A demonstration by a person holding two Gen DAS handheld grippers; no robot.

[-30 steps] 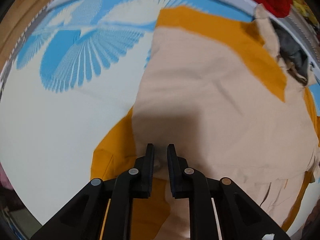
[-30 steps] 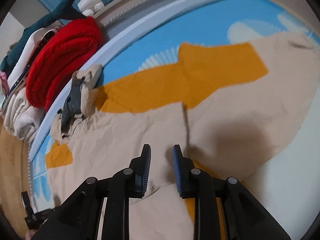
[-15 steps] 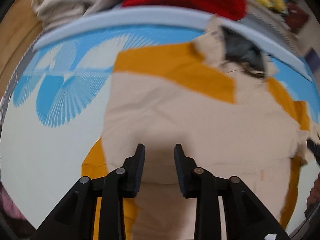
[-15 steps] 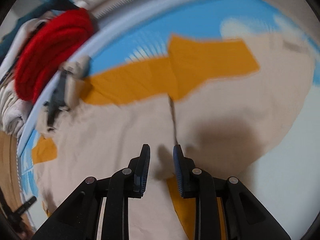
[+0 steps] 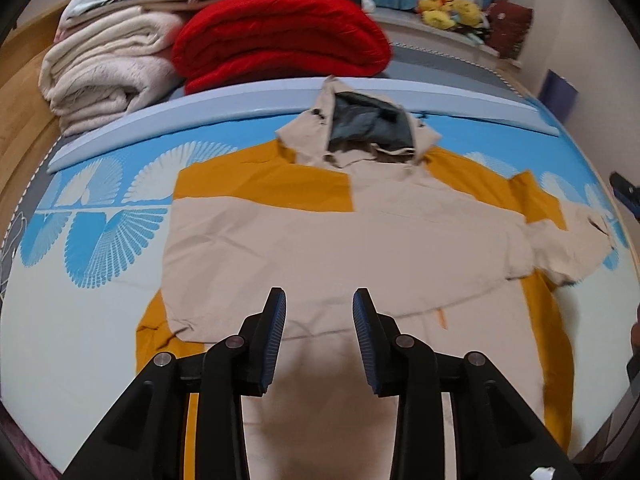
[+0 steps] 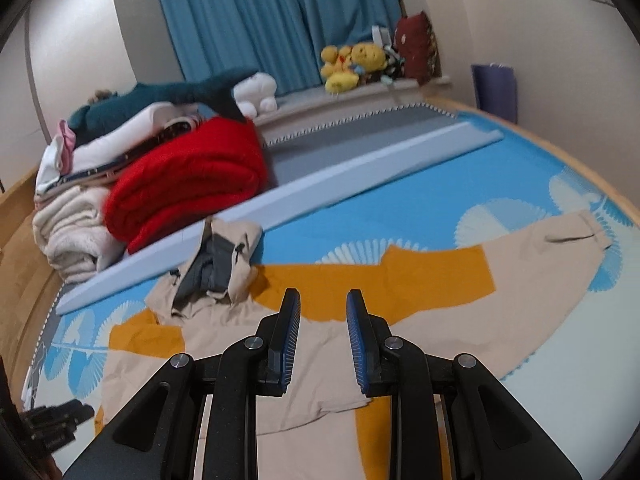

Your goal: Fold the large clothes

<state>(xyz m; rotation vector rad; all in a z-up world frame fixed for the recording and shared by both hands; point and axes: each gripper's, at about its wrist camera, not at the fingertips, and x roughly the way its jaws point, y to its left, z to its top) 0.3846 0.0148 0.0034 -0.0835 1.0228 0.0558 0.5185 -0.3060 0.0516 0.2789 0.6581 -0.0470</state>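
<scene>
We note the bed sheet (image 5: 100, 240), blue and white with a fan print, filling most of both views; a pale blue bolster (image 5: 240, 98) runs across its far edge from 9 toward 2 o'clock. On the sheet lies the task garment, a beige and mustard hooded jacket (image 5: 320, 248), spread flat at the centre of the left wrist view, hood (image 5: 368, 128) at 12 o'clock against the bolster. One sleeve appears laid across the chest; the other sleeve (image 6: 560, 248) extends toward 3 o'clock in the right wrist view, its cuff reaching the sheet's pattern.

Beyond the bolster at 11 o'clock sit a folded red blanket (image 5: 280, 36) and cream blankets (image 5: 104, 76); plush toys (image 6: 352, 64) line a ledge at 1 o'clock under a blue curtain (image 6: 272, 20).

The left gripper (image 5: 319, 344) hovers above the lower chest with its tongs spread and nothing between them. The right gripper (image 6: 323, 344) hangs over the chest near the extended sleeve, tongs likewise spread and empty.

Judgement: the fold is part done, with the far sleeve not yet brought in. Risks from here: a pinch on one layer only could drag the top panel and undo the sleeve already laid; the thin shell fabric may slide and wrinkle. The hem at 6 o'clock is hidden by the gripper bodies, so we cannot tell whether it lies flat.
</scene>
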